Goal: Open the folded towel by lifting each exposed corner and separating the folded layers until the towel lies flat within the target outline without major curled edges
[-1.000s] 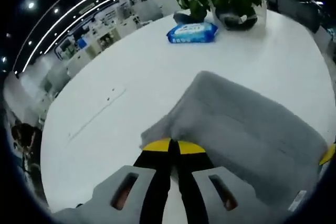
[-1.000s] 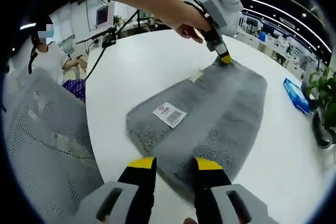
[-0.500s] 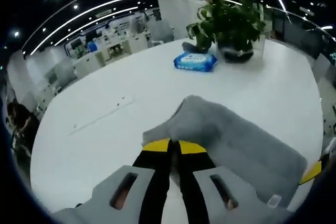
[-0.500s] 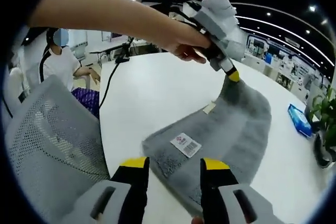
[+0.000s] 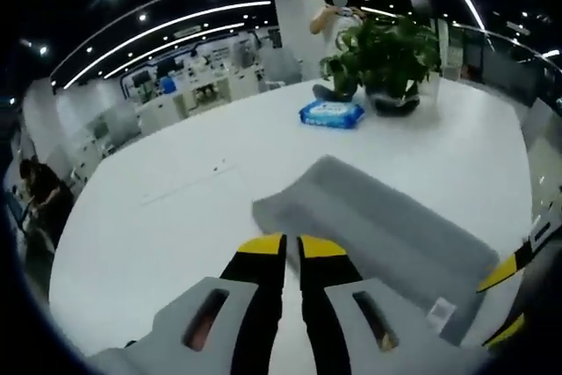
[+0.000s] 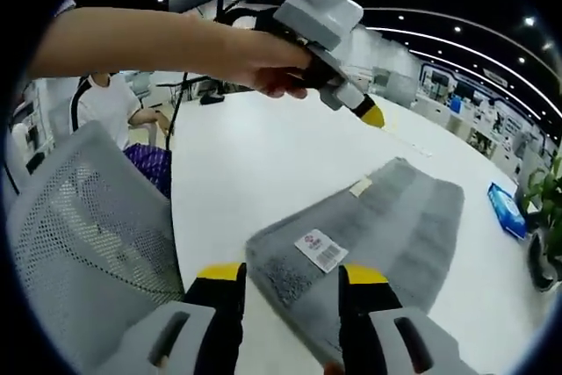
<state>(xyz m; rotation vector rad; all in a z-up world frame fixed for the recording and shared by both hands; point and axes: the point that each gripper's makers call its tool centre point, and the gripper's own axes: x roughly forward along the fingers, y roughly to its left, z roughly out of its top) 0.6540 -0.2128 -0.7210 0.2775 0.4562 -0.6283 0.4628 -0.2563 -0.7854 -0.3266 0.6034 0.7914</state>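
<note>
White round surface [image 5: 176, 234] in an open office. Grey folded towel [image 6: 386, 226] lies flat near the seated edge, bare surface beyond. Plant [image 5: 382, 50] and blue pack [image 5: 331, 113] at far edge. Left gripper [image 6: 373, 117] raised, jaws together, empty; right gripper [image 6: 290, 274] jaws wide.

Potted plant [image 5: 384, 50], wipes pack [image 5: 331, 114], mesh chair [image 6: 83, 226]

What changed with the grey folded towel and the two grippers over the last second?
The left gripper lifted a corner of the grey folded towel, then let go and rose clear; the towel dropped flat again. The right gripper stayed open over the towel's near end with the barcode label.
</note>
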